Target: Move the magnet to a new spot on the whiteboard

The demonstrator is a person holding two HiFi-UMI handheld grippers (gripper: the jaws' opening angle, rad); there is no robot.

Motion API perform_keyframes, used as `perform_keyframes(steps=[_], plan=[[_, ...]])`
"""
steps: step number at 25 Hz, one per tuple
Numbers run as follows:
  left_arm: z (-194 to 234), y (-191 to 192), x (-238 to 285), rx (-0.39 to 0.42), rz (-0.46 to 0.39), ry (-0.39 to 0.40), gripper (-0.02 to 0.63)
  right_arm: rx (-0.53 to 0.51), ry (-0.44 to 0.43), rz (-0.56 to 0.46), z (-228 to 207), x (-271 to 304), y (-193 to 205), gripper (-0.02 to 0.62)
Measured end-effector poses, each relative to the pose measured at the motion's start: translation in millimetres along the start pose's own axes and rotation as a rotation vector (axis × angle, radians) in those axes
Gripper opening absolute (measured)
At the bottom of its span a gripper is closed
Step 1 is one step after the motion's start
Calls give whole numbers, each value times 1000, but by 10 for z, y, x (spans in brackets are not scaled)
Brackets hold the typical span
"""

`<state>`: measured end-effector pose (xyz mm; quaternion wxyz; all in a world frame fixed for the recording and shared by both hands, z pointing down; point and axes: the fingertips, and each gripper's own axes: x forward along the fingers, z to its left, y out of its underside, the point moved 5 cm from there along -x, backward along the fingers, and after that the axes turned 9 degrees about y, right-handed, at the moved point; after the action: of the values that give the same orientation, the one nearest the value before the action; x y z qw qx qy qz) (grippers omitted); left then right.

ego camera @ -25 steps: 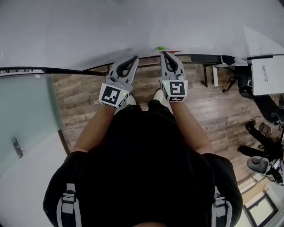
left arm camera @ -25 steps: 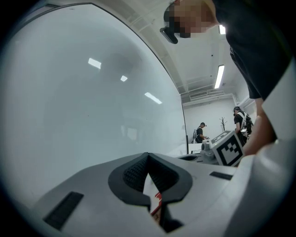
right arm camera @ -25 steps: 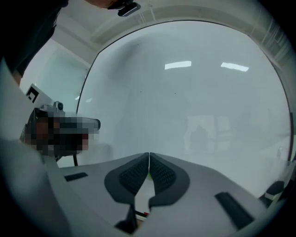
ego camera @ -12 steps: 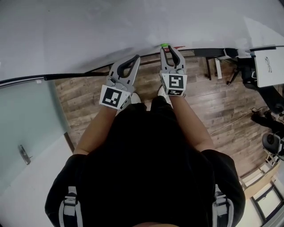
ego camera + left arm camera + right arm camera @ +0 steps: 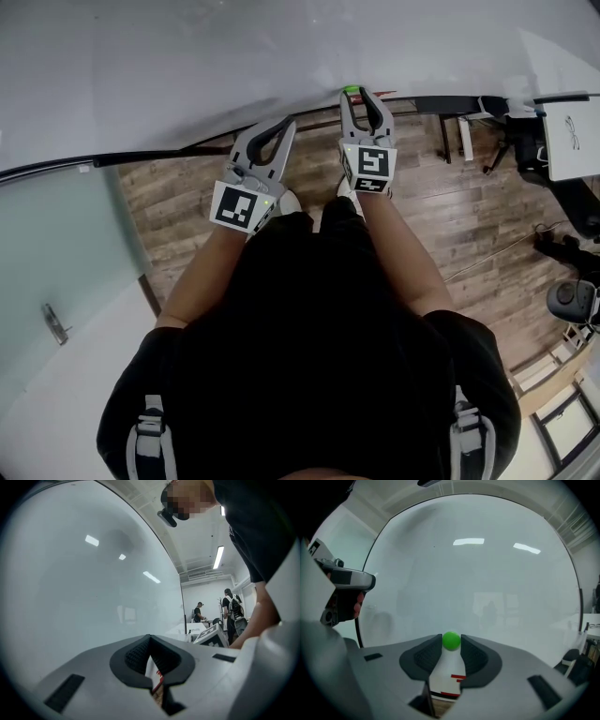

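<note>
A small green round magnet (image 5: 352, 90) (image 5: 451, 640) sticks to the whiteboard (image 5: 281, 47) (image 5: 478, 573) near its lower edge. My right gripper (image 5: 365, 94) (image 5: 451, 642) points at the board with its jaws opening. The magnet sits between the two tips, and I see no clear squeeze on it. My left gripper (image 5: 284, 122) (image 5: 150, 639) hangs to the left of it, close to the board (image 5: 70, 597), shut and holding nothing. A person's bare forearms hold both grippers.
The whiteboard's dark bottom rail (image 5: 441, 103) runs right of the magnet. A frosted glass panel (image 5: 56, 253) stands at the left. Wooden floor (image 5: 450, 216) lies below, with office chairs (image 5: 562, 234) at the right. A sheet of paper (image 5: 572, 141) hangs at the far right. People (image 5: 233, 611) stand far off.
My right gripper has moved forward to the board and its jaws have spread, so the green magnet now sits between the tips. The left gripper has barely moved.
</note>
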<state>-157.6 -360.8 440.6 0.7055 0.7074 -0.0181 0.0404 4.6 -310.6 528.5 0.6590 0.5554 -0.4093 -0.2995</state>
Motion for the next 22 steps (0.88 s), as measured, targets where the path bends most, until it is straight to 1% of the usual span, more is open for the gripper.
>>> perform_keyframes(steps=[8,10,13,18,22], plan=[[-1,55,-186,-9,23,-35,2,-11,15,-22,41,53,-4,121],[1,57,-233,-8,18,-42,2,-11,11,-28,48,47,-4,120],[17,94,-324,-10,34,-48,2,-12,1,-28,70,49,-9,118],[6,65,-443,1,12,-47,2,-30,1,-35,94,-18,-57,118],[25,40,-497,4,8,-46,2,-37,-20,-40,120,-108,-118,118]])
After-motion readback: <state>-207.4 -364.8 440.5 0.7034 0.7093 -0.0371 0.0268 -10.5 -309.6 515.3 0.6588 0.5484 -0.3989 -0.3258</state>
